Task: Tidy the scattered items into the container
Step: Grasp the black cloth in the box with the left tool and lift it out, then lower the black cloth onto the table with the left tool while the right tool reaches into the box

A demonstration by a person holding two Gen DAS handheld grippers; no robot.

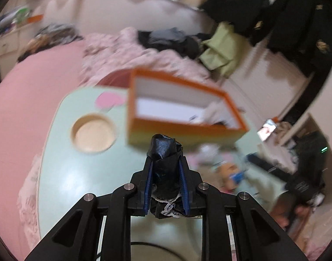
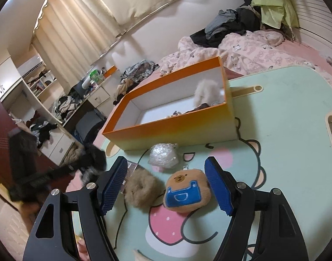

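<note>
My left gripper (image 1: 166,158) is shut on a black fabric bundle with white lace (image 1: 164,152) and holds it above the mint-green table (image 1: 63,169), just in front of the orange box (image 1: 183,130). The view is blurred. In the right wrist view the orange box (image 2: 176,128) has a white inside and holds a white fluffy item (image 2: 206,92) and small things. My right gripper (image 2: 166,184) is open above the table. A brown bear plush with a blue pocket (image 2: 186,192) and a brown furry scrunchie (image 2: 140,190) lie between its fingers. A clear crinkled wrap ball (image 2: 163,154) lies beyond them.
The table (image 2: 285,117) sits on a pink bed with a rumpled floral blanket (image 2: 231,50) and piled clothes (image 2: 231,21). A round cup recess (image 1: 94,133) is in the table left of the box. Cluttered shelves and drawers (image 2: 57,100) stand to the left.
</note>
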